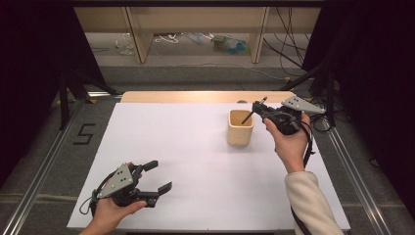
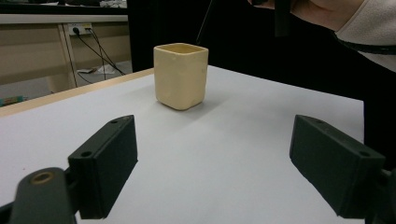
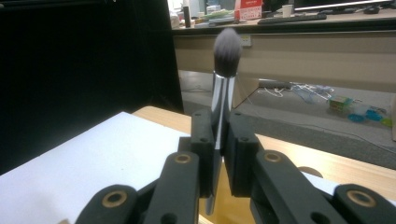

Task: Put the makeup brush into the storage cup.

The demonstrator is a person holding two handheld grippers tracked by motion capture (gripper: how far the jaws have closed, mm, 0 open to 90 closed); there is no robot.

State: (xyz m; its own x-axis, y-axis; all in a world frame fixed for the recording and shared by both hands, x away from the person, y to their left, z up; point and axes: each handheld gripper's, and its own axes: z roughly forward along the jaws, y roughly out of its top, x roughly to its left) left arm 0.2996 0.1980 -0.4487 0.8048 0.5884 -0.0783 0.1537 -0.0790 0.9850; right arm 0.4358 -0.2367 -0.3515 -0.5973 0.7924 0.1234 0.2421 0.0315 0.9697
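The brush is pinched by its shiny ferrule between the closed jaws of the right gripper, bristles up, its dark handle slanting down into the mouth of the cream cup. All places below are given from that cup.

Far to the cup's left and nearer the person, the left gripper hovers low over the white table. Its jaws stand wide apart with nothing between them. In the left gripper view the two black fingers frame bare table, and the cup stands well beyond them. This hand seems parked out of the way, yet aimed at the cup, perhaps ready to steady it if it tips.

The cup itself stands upright toward the far right part of the table, not touched by either gripper.

Just to the cup's right and slightly above its rim, the right hand holds its gripper tilted toward the opening. The grip sits high on the brush, probably so the long handle can go in first and the soft head stays out. Whether the handle's tip already rests on the cup's bottom cannot be told. The step in hand looks like standing the brush in the cup.
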